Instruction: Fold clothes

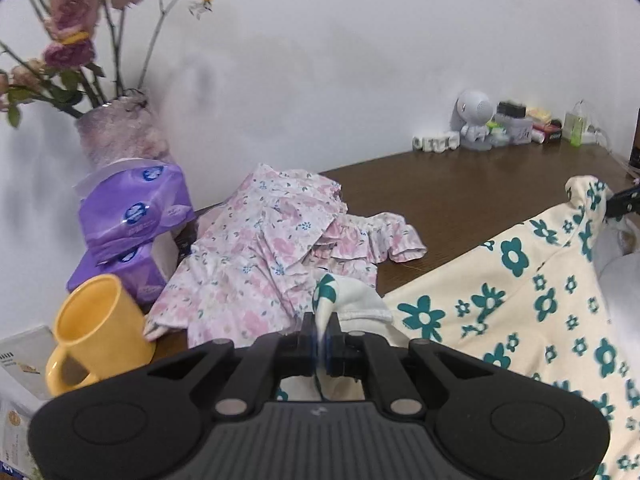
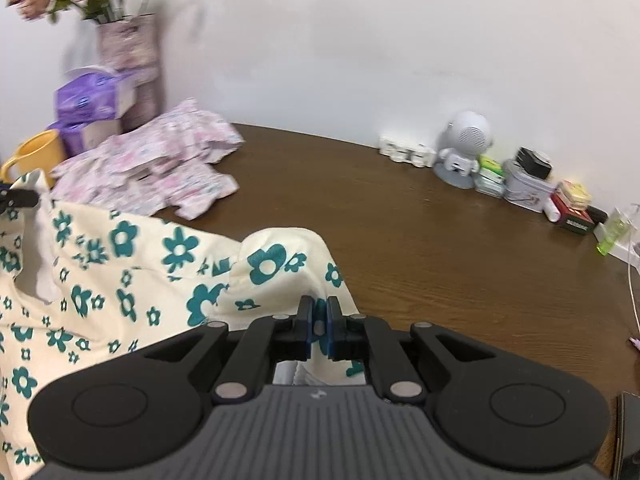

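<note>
the left gripper (image 1: 323, 334) has its jaws pinched tight on a bunched edge of the cream garment with teal flowers (image 1: 516, 280), a narrow tongue of the cloth standing up between the 2 black fingers. from those jaws the garment runs off to the right and is held up above the brown counter (image 1: 460, 196), and at its far right corner the tip of the other gripper shows at the picture's edge. just beyond the left jaws lies the pink floral garment (image 1: 256, 248), crumpled in a heap on the counter. to the left of the jaws stands a yellow mug (image 1: 96, 328), with purple tissue packs (image 1: 136, 208) behind it and a vase of dried roses (image 1: 120, 132) against the wall.

the right gripper (image 2: 319, 330) likewise has its jaws closed on a fold of the same cream cloth, which humps up just ahead of them and spreads away to the left. far ahead and to the right of these jaws, a white round-headed figure (image 2: 466, 148) and a row of small tins and boxes (image 2: 528, 188) line the wall
</note>
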### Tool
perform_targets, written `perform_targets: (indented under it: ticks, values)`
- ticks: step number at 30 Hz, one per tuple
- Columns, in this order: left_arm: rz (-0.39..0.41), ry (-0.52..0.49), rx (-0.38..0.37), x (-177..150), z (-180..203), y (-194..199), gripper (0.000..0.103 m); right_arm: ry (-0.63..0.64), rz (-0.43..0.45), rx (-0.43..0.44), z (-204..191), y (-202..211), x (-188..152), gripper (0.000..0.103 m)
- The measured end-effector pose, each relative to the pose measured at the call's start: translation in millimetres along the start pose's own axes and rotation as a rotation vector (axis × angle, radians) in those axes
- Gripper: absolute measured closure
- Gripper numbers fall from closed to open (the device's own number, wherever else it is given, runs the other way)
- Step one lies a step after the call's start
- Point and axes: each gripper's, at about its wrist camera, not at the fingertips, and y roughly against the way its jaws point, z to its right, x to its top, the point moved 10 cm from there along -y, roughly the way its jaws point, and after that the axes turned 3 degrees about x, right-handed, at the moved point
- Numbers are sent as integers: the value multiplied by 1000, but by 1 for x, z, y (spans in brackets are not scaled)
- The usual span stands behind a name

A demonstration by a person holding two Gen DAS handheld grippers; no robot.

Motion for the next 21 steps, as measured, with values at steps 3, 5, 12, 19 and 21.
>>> perform_targets:
  ticks: [3, 5, 12, 19, 21]
  values:
    - [-16, -1, 11, 2, 2, -22, 100, -19, -13, -22, 7, -20, 4, 97]
    - [-29, 16, 17, 0, 3, -33, 100, -23, -27, -34, 11, -33, 3, 97]
    - [-65, 69, 61, -10, 3, -52, 100, -9, -75, -15, 17, -79, -8, 97]
    - [-97, 76, 130, -18, 9, -58, 100, 58, -89, 28, 15, -105, -5, 97]
    - [-104, 80, 141, -20, 9, -58, 100, 63, -90, 42, 15, -110, -5, 97]
